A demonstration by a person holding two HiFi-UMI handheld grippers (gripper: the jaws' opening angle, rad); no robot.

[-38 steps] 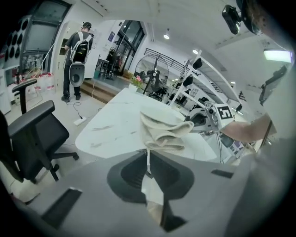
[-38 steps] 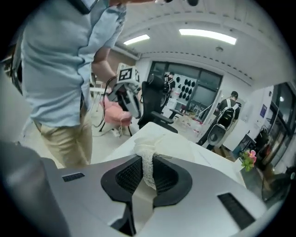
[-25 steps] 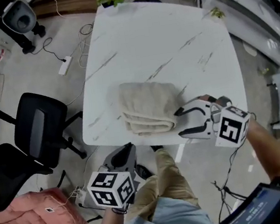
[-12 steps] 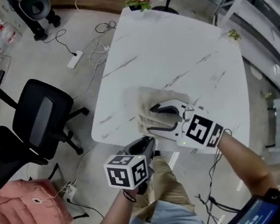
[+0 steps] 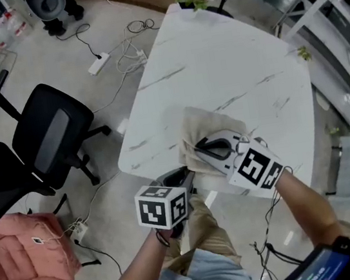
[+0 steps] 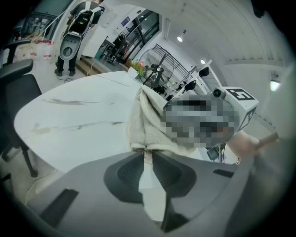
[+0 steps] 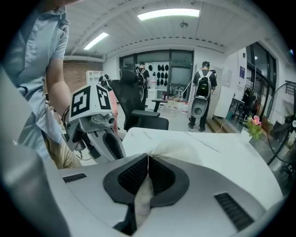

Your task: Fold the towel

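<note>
The towel [image 5: 206, 123] lies at the lower middle of the head view, on the white marble-look table [image 5: 228, 56], close to the table's near edge. It is not spread flat. It already sits as a compact, thick bundle of several layers, so at least one fold looks done.

Both tongs are on it. The right gripper [image 5: 201, 148] reaches in from the lower right of the frame and lies over the bundle. In the right gripper view its jaws are pressed together [image 7: 148, 157] with a strip of beige cloth running down between the pads. The cloth [image 7: 180, 150] rises in a small peak just past the tips, so this is a firm pinch on an upper layer.

The left gripper [image 5: 183, 175] comes up from below, at the bundle's near edge by the table rim. Its jaws have just been closing. In the left gripper view the tips stand narrow [image 6: 147, 150] and nip the bunched hem of the towel [image 6: 148, 125], which hangs upward from that point.

As I judge it, this is the start of a further fold: both grips are taken, but no layer has been carried over yet. What is left is to lift the pinched edge, lay it across and release. The bundle's rumpled outline may also need squaring.
</note>
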